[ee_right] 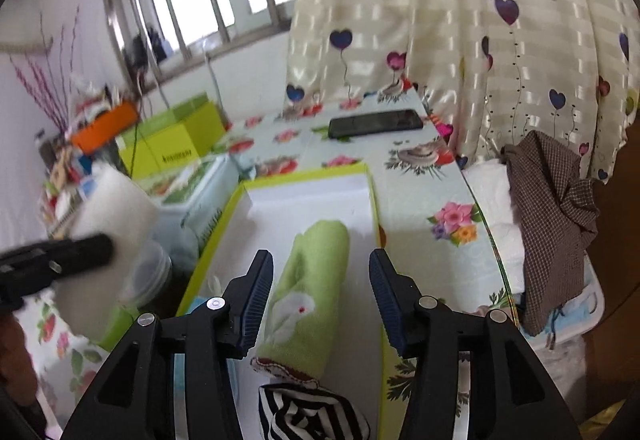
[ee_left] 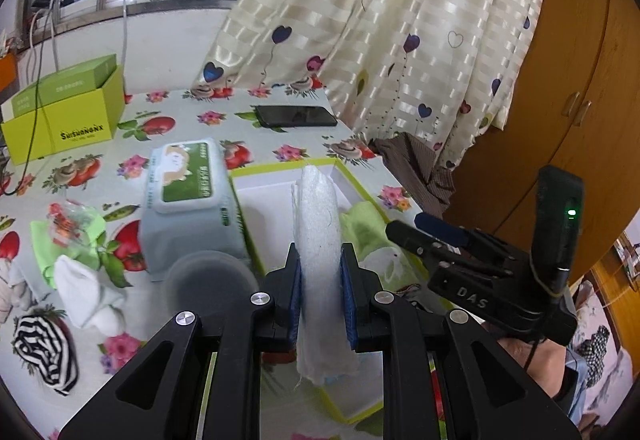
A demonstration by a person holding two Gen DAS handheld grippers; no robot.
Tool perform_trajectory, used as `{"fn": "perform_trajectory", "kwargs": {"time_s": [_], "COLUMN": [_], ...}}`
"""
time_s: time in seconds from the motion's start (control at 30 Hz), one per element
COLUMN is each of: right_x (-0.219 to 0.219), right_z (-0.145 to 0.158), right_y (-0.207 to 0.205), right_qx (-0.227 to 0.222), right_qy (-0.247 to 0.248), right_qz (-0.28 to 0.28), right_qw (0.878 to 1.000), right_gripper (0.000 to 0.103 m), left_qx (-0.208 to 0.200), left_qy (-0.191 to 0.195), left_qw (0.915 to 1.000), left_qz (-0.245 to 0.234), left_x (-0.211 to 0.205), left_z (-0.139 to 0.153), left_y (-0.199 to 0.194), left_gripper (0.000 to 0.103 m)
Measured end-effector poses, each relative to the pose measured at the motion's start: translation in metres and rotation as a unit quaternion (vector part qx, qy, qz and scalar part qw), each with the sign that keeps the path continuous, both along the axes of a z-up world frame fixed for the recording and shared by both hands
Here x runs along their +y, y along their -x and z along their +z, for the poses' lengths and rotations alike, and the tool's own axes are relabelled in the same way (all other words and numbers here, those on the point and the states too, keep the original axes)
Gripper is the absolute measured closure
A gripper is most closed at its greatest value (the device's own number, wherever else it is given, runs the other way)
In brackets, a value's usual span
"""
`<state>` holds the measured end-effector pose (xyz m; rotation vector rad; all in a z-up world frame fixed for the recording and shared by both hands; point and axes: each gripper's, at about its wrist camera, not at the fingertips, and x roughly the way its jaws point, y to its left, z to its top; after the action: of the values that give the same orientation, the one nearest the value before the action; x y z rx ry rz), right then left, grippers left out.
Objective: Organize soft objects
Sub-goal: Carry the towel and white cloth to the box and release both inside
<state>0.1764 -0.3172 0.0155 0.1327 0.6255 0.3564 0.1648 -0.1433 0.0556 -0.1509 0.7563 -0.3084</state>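
- Lettering shows in our left wrist view only: "SUISHONGNX" in dark print on the front of the lime green box (ee_left: 64, 119) at the far left of the counter (ee_left: 280, 143), and "DAS" raised on the black body of the right gripper (ee_left: 420, 232). The print on the wet wipes pack (ee_left: 188, 199) is too small for us to read.
- Our left gripper (ee_left: 320, 272) has its jaws closed on a white fluffy cloth (ee_left: 318, 224), rolled and standing upright between the blue pads, above the shallow white tray with the lime rim (ee_left: 280, 169).
- Our right gripper (ee_right: 320, 292) has its jaws standing apart, no pad touching anything; below and between them lies the green rolled towel (ee_right: 308, 292), with a white bird-like patch and a red-stitched edge, inside the tray (ee_right: 304, 199).
- Only the left view shows a white sock (ee_left: 86, 296), a green cloth (ee_left: 60, 240) and a grey round lid (ee_left: 208, 276) on the floral counter.
- Only the right view shows a striped black-and-white piece (ee_right: 312, 416) at the tray's near end; a similar striped one (ee_left: 44, 352) lies on the counter in the left view.
- Both views show a black phone (ee_right: 376, 123) near the curtain (ee_right: 460, 19).
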Motion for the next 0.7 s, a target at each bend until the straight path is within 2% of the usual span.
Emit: {"fn": "perform_trajectory", "kwargs": {"time_s": [0.2, 0.3, 0.43, 0.5, 0.63, 0.7], "right_x": [-0.013, -0.016, -0.017, -0.017, -0.017, -0.017], "right_z": [-0.002, -0.001, 0.0, 0.0, 0.0, 0.0], "right_y": [-0.004, -0.002, -0.001, 0.0, 0.001, 0.001], "right_qx": [0.001, -0.002, -0.006, -0.008, -0.008, -0.008], "right_qy": [-0.037, -0.046, -0.051, -0.05, -0.05, -0.051], "right_qz": [-0.009, -0.007, -0.004, -0.002, -0.001, -0.001], "right_qw": [0.999, 0.999, 0.999, 0.999, 0.999, 0.999], "right_gripper": [0.054, 0.054, 0.054, 0.053, 0.053, 0.053], "left_qx": [0.035, 0.059, 0.071, 0.074, 0.077, 0.076], "left_qy": [0.009, 0.027, 0.037, 0.04, 0.05, 0.057], "left_qw": [0.9993, 0.9977, 0.9966, 0.9963, 0.9955, 0.9951], "left_qz": [0.006, 0.016, 0.02, 0.021, 0.024, 0.024], "left_x": [-0.016, -0.017, -0.023, -0.025, -0.024, -0.021], "left_z": [-0.017, -0.029, -0.038, -0.041, -0.044, -0.043], "left_y": [-0.022, -0.034, -0.045, -0.048, -0.052, -0.051], "left_gripper": [0.085, 0.084, 0.082, 0.078, 0.061, 0.06]}}
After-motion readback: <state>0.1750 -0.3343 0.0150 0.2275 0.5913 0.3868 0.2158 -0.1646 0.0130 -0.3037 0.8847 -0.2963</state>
